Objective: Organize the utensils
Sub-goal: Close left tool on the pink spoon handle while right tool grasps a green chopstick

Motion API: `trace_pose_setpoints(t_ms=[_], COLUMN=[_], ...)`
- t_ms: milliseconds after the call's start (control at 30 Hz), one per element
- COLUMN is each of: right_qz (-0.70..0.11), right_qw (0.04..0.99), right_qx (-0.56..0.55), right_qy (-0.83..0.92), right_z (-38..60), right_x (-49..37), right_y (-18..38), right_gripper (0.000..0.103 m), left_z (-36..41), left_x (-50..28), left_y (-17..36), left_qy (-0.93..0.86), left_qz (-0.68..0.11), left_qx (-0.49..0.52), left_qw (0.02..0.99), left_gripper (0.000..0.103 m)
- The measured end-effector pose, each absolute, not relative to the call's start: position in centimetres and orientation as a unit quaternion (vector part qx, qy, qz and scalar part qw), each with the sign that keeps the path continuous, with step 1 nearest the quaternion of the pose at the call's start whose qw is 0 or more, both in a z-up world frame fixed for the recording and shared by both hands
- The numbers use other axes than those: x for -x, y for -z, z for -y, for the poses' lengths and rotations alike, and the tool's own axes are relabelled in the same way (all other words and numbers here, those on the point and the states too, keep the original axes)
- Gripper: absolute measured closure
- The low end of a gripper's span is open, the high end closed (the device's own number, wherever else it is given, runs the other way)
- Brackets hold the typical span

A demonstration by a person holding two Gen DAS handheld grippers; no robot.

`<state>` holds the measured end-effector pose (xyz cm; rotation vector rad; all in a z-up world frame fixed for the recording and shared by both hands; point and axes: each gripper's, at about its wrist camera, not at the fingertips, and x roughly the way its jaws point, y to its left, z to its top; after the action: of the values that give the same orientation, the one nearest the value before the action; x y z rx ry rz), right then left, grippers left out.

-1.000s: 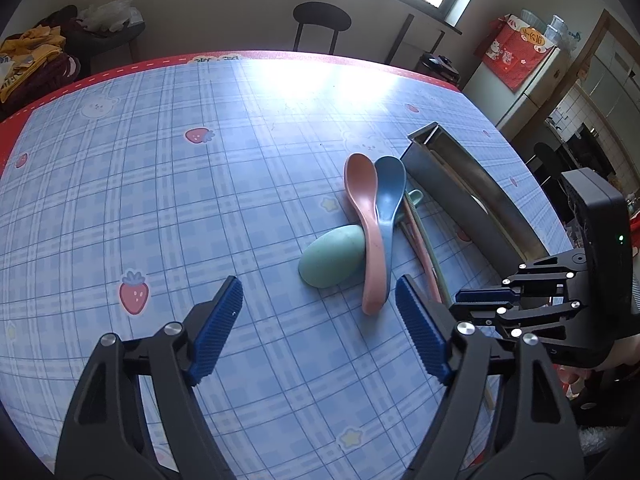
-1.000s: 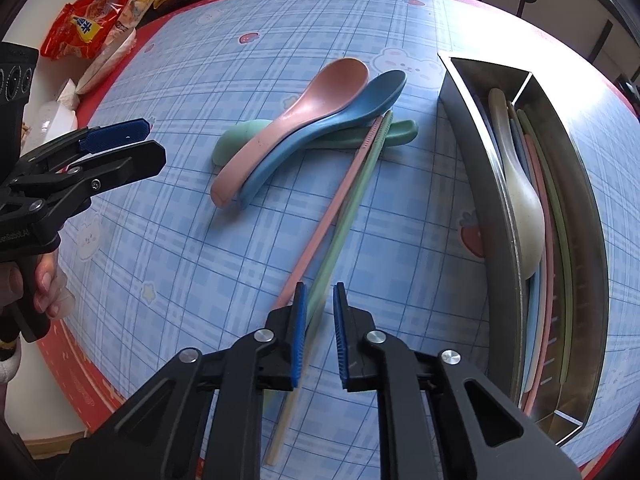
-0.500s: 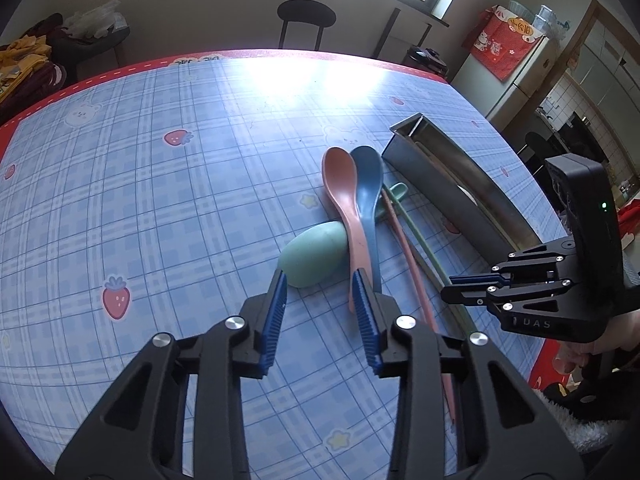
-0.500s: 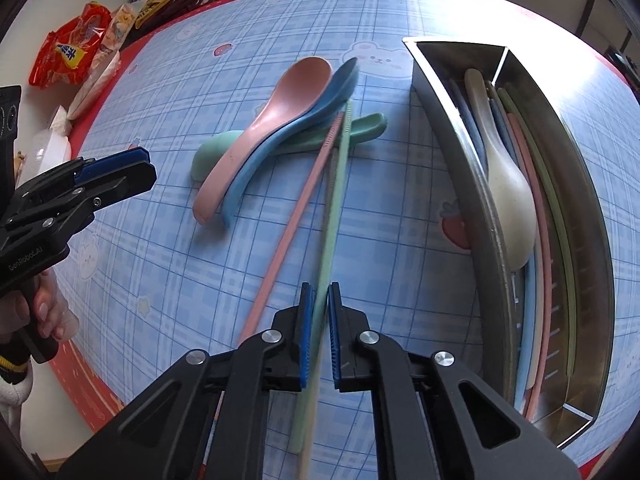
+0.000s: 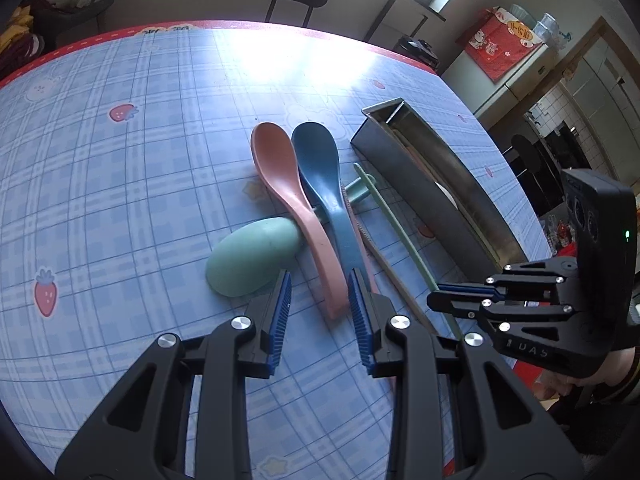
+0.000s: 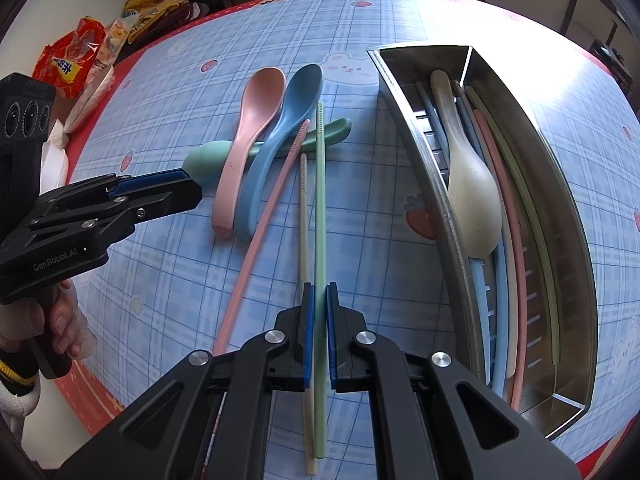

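Left gripper (image 5: 318,312): jaws narrowed around pink spoon (image 5: 294,208) handle, gaps showing.
Right gripper (image 6: 319,332): clamped on green chopstick (image 6: 319,216).

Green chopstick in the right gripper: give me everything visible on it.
The green chopstick is a long, straight, pale green stick, plastic by its look, with a ribbed tip at the far end. It lies flat on the checked tablecloth, running away from the camera, its far end across the green spoon's handle. The right gripper is shut on it partway along, near end sticking out behind the pads. A cream chopstick lies alongside on its left.
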<state>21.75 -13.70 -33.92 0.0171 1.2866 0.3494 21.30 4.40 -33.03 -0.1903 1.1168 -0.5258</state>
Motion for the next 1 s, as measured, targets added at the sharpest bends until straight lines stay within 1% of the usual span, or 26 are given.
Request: trace_pose_setpoints(t_ms=[200, 267, 400, 567, 667, 700, 767, 1000], right_qz=[-0.599, -0.598, -0.599, -0.601, -0.601, -0.601, -0.601, -0.604], right_qw=[0.784, 0.784, 0.783, 0.781, 0.781, 0.781, 0.781, 0.779], right_qx=[-0.011, -0.013, -0.016, -0.019, -0.019, -0.02, -0.02, -0.025], right_qy=[-0.163, -0.163, -0.165, -0.167, -0.168, -0.168, -0.168, -0.166], right_z=[13.8, 13.9, 14.1, 14.0, 14.1, 14.1, 14.2, 14.2], right_x=[-21.7, -21.8, -21.8, -21.8, -21.9, -21.9, -21.9, -21.8], right_y=[34.1, 34.1, 34.2, 34.3, 34.4, 34.4, 34.4, 34.6], right_gripper=[0.097, 0.097, 0.097, 0.097, 0.097, 0.097, 0.097, 0.097], left_z=[-3.7, -3.8, -4.4, -4.0, -3.8, -3.9, -4.0, -3.7], left_x=[-23.0, -23.6, -24.5, -25.2, -25.6, -25.6, -25.8, -25.5], left_y=[33.9, 34.1, 34.5, 34.9, 35.6, 36.0, 36.8, 37.2], left_qy=[0.229, 0.221, 0.21, 0.206, 0.201, 0.2, 0.2, 0.198], left_qz=[-0.535, -0.539, -0.54, -0.544, -0.55, -0.553, -0.558, -0.558], left_qx=[0.146, 0.164, 0.205, 0.215, 0.234, 0.246, 0.273, 0.267], left_qw=[0.8, 0.796, 0.789, 0.784, 0.776, 0.771, 0.758, 0.76], left_gripper=[0.072, 0.076, 0.079, 0.083, 0.088, 0.086, 0.086, 0.09])
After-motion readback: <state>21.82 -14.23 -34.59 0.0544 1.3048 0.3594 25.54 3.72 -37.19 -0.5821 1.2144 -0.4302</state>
